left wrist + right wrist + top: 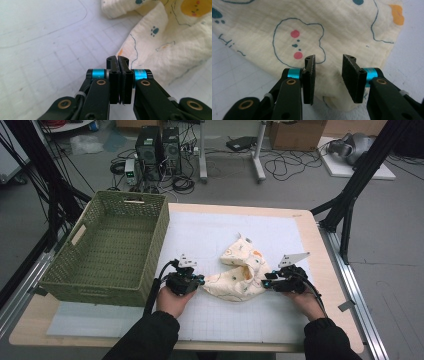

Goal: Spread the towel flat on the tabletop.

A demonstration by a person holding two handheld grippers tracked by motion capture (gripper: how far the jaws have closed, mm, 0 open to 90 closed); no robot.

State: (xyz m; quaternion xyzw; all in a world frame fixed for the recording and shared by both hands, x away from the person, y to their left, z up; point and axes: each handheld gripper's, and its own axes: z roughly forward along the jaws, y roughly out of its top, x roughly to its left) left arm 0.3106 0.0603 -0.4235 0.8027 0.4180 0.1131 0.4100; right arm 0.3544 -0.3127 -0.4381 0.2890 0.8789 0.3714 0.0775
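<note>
The cloth (pixel 239 270), a cream printed piece, lies crumpled at the centre of the high view on the white mat (pixel 210 320). It looks light, soft and floppy, so it should be pinched at an edge. The left gripper (pixel 117 61) has its jaws closed at the cloth's edge; whether they pinch it I cannot tell. The right gripper (pixel 328 62) has its jaws apart over a fold.

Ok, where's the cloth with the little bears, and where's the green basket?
cloth (pixel 352 32), right gripper view, on the plain cream part beside the bear outline.
green basket (pixel 161 240), high view, on its woven right wall, next to the white mat.
</note>
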